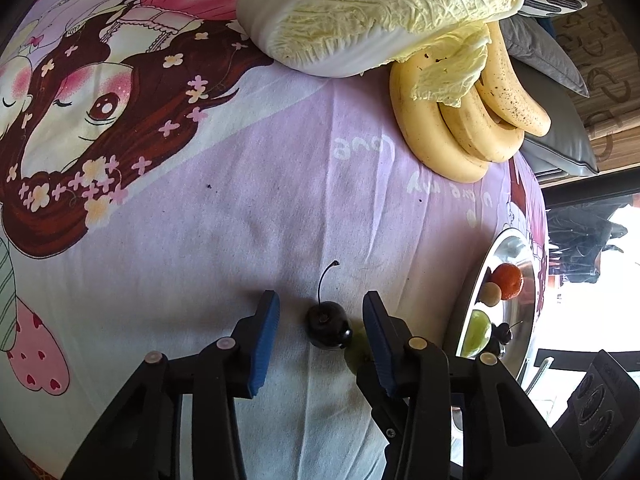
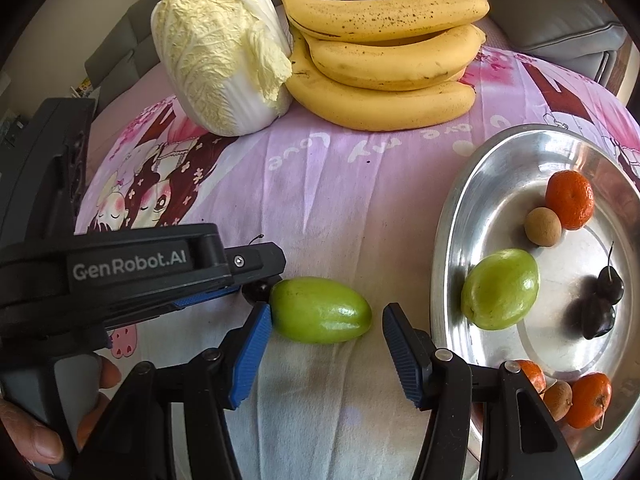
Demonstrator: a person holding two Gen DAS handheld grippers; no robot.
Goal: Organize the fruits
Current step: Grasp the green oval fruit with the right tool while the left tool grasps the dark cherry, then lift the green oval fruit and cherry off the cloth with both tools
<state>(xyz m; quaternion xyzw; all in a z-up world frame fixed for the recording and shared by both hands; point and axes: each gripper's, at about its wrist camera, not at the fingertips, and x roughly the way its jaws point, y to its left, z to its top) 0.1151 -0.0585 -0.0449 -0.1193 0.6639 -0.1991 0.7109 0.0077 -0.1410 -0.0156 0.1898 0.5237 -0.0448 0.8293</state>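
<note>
A: What is the left claw (image 1: 320, 312) doing?

B: It is standing wide, its blue pads on either side of a dark cherry (image 1: 326, 324) without touching it. The cherry is lying on the pink printed cloth (image 1: 224, 216), stem pointing away from the claw.

A: And the right claw (image 2: 324, 328)?

B: Also gaping wide, holding nothing. A green oblong fruit (image 2: 320, 310) is lying between its pads, its left end just at the left pad, the right pad standing apart from it. From this view the left claw is coming in from the left, and the cherry is peeking out just behind the green fruit's left end.

A: Where is the rest of the fruit sitting?

B: To the right, a steel tray (image 2: 452, 240) is holding a second green fruit (image 2: 500, 288), two dark cherries (image 2: 602, 300), tangerines (image 2: 570, 200) and small brown round fruits (image 2: 543, 227). Farther back on the cloth, a bunch of bananas (image 2: 384, 64) is lying against a napa cabbage (image 2: 220, 52), with grey cushions (image 2: 560, 20) behind them.
</note>
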